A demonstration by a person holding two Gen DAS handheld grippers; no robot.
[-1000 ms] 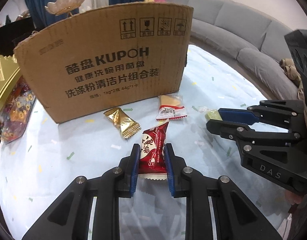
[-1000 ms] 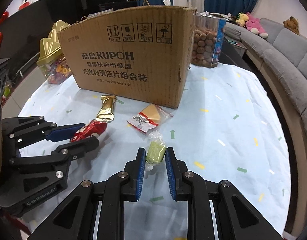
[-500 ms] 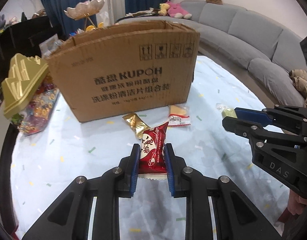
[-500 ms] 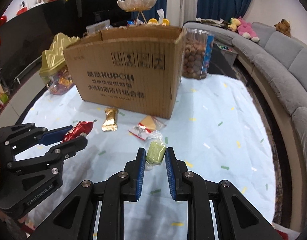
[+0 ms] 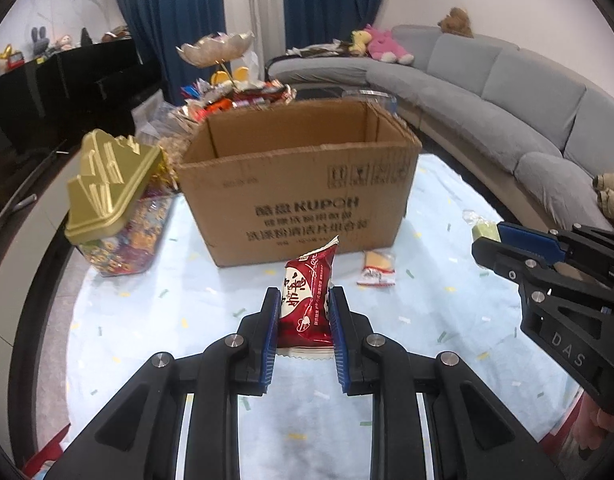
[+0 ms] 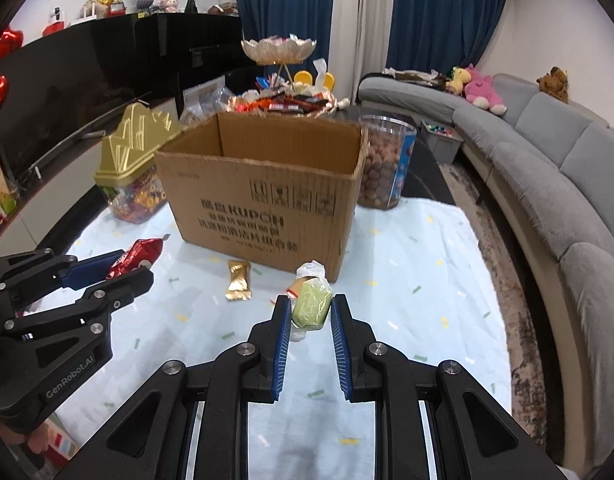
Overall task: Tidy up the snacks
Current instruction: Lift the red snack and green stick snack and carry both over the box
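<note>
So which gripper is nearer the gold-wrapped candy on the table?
Left. The left gripper hangs just beside the gold-wrapped candy; the right gripper sits further off, on its other side.

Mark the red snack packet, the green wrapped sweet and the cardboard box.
red snack packet [image 5: 305, 304]: left wrist view, middle of wrapper.
green wrapped sweet [image 6: 312, 303]: right wrist view, green body.
cardboard box [image 6: 263, 200]: right wrist view, printed front wall.

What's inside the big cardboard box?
Only bare brown inner walls show through the open top of the cardboard box. Its front wall hides the bottom, so any snacks lying in there cannot be seen.
</note>
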